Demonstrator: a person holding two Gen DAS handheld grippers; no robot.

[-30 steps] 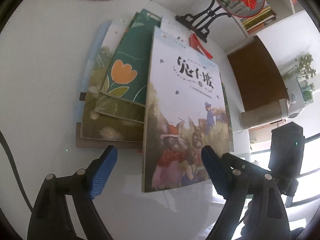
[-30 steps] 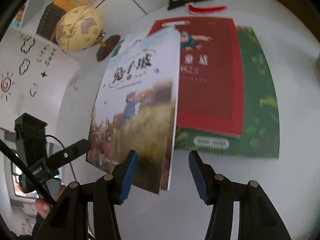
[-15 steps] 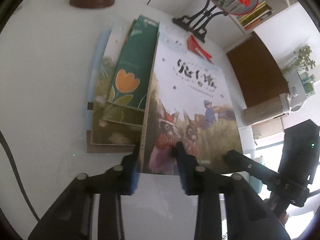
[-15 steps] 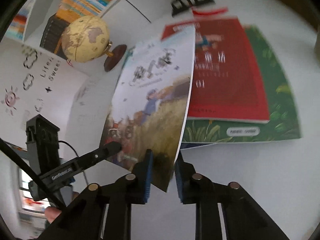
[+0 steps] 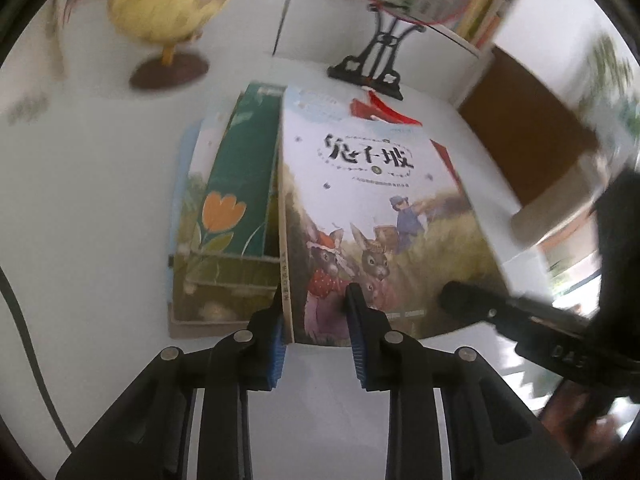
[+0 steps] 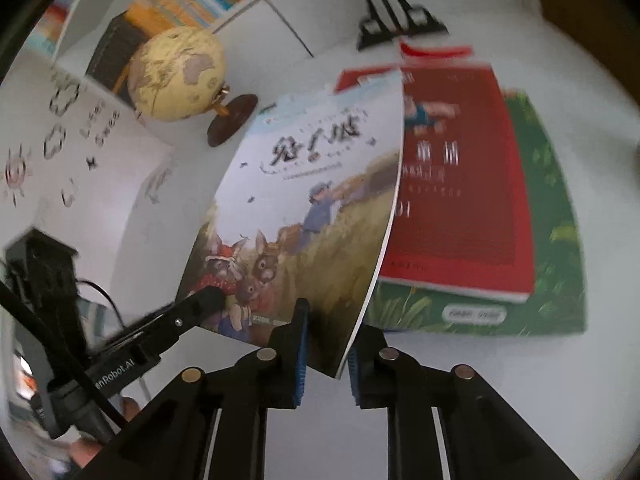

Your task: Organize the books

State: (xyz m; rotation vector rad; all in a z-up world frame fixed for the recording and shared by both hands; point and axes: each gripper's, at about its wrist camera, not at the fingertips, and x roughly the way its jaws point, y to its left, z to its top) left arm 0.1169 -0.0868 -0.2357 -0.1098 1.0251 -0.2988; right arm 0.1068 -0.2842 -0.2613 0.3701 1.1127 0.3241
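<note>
Rabbit book (image 5: pixel 384 216) is clamped at both lower corners by left gripper (image 5: pixel 316 320) & right gripper (image 6: pixel 326 340), jaws nearly shut, prob. for lifting level off stack.

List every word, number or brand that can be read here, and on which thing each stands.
"兔子坡": title on the rabbit picture book.
"3": circled, under that title.
"nRobot.AI": cut-off print on the left tool, its jaws closing on this book.
"01": on the red book; its other characters are blurred.
Too blurred: the rabbit picture book's spine, the green book's label, the wall stickers.
</note>
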